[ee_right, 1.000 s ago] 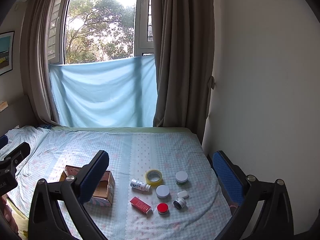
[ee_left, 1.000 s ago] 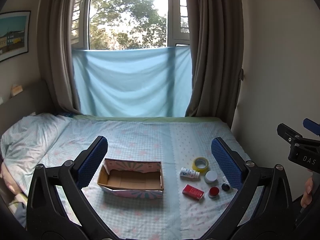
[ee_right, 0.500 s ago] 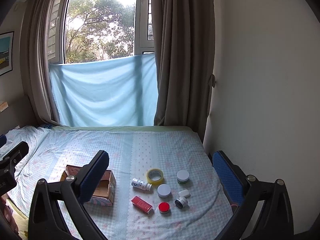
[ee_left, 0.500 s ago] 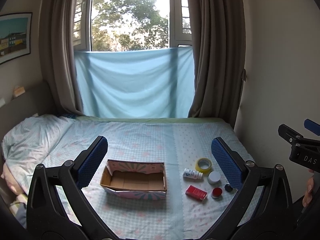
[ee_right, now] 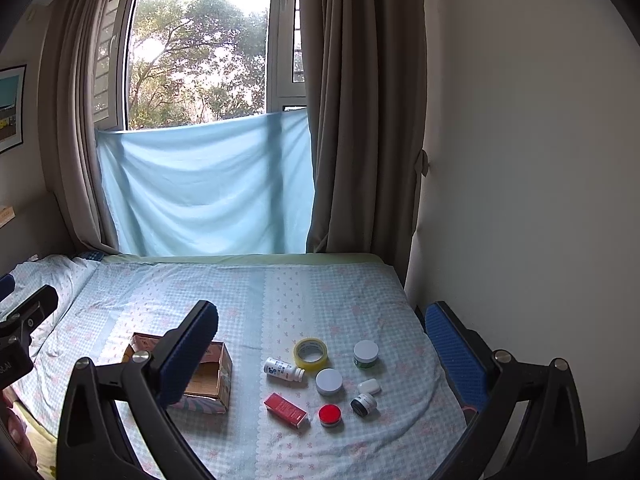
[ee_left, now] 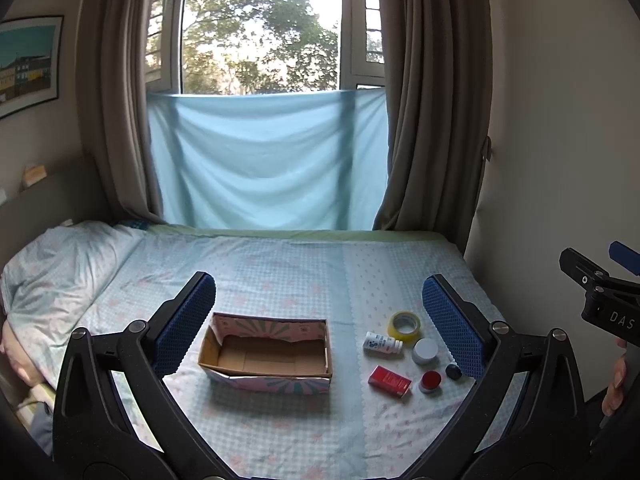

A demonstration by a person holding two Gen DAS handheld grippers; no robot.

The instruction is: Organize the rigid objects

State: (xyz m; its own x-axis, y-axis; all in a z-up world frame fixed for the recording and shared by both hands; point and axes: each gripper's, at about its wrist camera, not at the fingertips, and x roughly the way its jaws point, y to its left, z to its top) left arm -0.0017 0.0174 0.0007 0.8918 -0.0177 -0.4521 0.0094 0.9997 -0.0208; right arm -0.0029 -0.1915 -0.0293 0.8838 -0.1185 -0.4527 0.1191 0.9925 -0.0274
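Looking along the left gripper, its jaws stood wide apart and held nothing, hovering above the bed. An open box sat on the sheet near the bed's middle, its inside bare. Toward the right edge lay a cluster: a tape roll, a white bottle on its side just beside the roll, a white-lidded jar, a red carton, a red-lidded jar and a small dark jar, partly hidden by the right finger. Part of the right gripper showed at the frame's right side.

From the right wrist, the right gripper also had its jaws wide apart, empty, above the bed. The box lay left of the cluster, partly behind the left finger. The tape roll touched the bottle. The white-lidded jar, red carton, red-lidded jar and dark jar lay close together. A green-sided jar and a small white case lay nearest the right edge.
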